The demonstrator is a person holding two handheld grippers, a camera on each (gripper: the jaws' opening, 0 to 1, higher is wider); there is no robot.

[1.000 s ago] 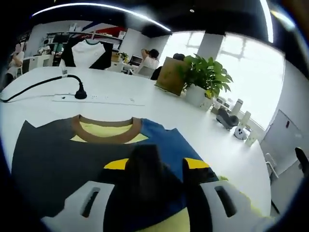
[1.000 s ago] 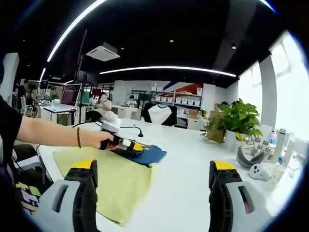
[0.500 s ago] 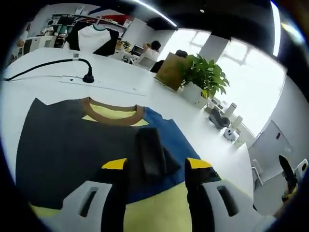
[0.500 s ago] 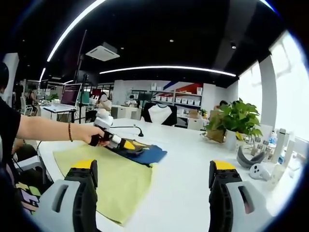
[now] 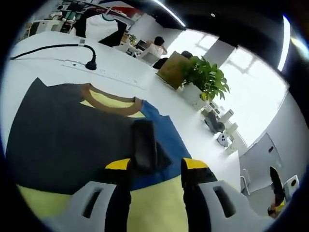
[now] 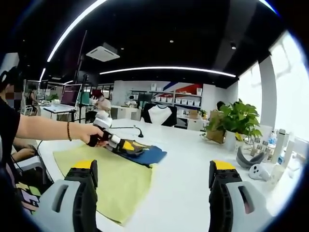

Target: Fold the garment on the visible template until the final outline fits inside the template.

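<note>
The left hand-held gripper (image 5: 150, 166) is backing off the garment (image 5: 67, 135) now: a second ago a dark fold of cloth sat up between its jaws, and now that fold lies flat on the blue panel with the jaws parted and empty just short of it. So that fold looks released. The garment lies on the yellow-green template (image 6: 116, 179) near the counter's (image 6: 193, 159) left edge, collar pointing to the far side, folded into a dark-and-blue bundle. From the right gripper view, the person's hand (image 6: 94, 135) has drawn back a touch. The right hand-held gripper (image 6: 152, 191) hangs wide open above the near edge, holding nothing. The outline looks well inside the template; probably near finishing.
</note>
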